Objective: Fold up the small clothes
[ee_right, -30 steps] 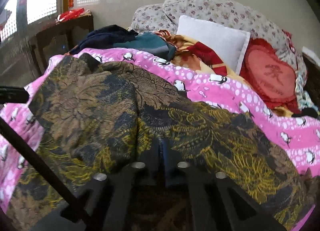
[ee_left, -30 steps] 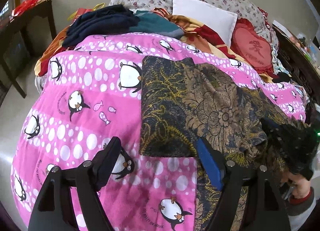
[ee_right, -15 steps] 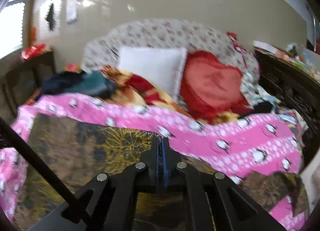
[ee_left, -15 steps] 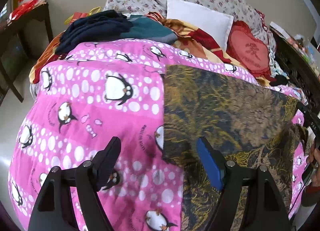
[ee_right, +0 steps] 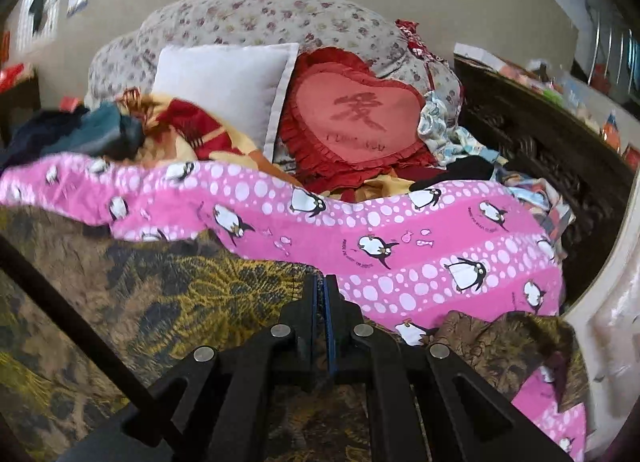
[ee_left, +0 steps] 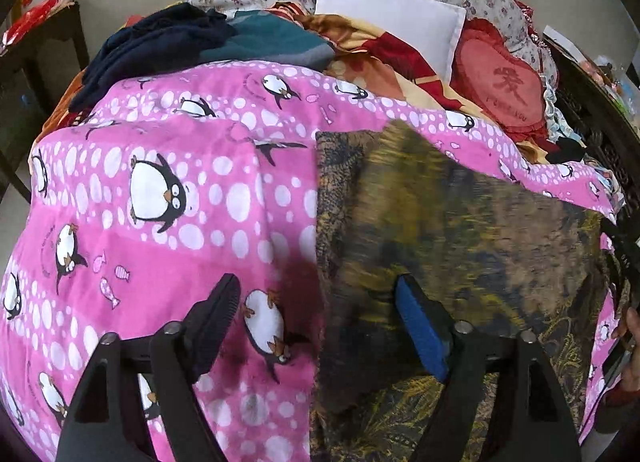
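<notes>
A dark garment with a gold and brown floral print lies on the pink penguin blanket, folded over itself with a straight left edge. My left gripper is open and empty, hovering over that left edge near the front. My right gripper is shut on the garment's upper edge and holds it pulled across the bed. In the left wrist view the right gripper is only a dark shape at the far right.
A white pillow, a red heart cushion and a floral bolster sit at the head of the bed. A pile of dark and teal clothes lies at the back left. A dark wooden cabinet stands at the right.
My right gripper has carried the garment's edge to the right and away, laying the top layer flat over the lower one. The left gripper stayed open and moved closer over the left edge.
</notes>
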`<state>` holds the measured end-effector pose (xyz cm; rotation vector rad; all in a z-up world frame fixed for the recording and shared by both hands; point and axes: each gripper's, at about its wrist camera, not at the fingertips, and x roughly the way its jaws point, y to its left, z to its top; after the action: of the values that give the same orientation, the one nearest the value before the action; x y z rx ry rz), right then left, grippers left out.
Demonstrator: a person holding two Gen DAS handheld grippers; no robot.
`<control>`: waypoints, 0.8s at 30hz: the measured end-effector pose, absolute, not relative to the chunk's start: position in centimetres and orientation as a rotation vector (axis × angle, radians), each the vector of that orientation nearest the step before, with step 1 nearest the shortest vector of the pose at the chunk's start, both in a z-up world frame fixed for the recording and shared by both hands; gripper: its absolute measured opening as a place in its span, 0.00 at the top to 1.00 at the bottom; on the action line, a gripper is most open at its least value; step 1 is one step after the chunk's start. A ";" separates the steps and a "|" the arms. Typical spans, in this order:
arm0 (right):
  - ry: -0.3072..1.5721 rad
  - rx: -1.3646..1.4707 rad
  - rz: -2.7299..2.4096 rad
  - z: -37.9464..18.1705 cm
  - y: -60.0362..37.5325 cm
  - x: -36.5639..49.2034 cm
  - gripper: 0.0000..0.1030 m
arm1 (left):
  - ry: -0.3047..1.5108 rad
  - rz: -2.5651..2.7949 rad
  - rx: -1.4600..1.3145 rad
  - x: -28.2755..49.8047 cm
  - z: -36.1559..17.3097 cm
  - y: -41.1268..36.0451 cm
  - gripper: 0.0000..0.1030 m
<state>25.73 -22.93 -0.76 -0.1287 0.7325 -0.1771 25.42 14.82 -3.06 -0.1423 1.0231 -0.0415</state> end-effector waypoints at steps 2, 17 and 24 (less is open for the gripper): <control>0.764 -0.146 -0.201 -1.5 -23.1 26.5 0.97 | 1.032 -0.028 -0.145 25.9 -3.6 14.8 0.17; 0.848 0.175 0.007 -3.8 -27.3 22.4 0.34 | 1.059 0.009 -0.180 26.9 -5.6 15.3 0.15; 0.806 0.279 0.090 -5.5 -27.6 25.8 0.87 | 1.073 0.009 -0.156 27.0 -5.3 15.3 0.15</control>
<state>25.81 -27.61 -5.52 0.2795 0.8058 0.0902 26.99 15.25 -5.30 -0.1560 1.0726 0.0091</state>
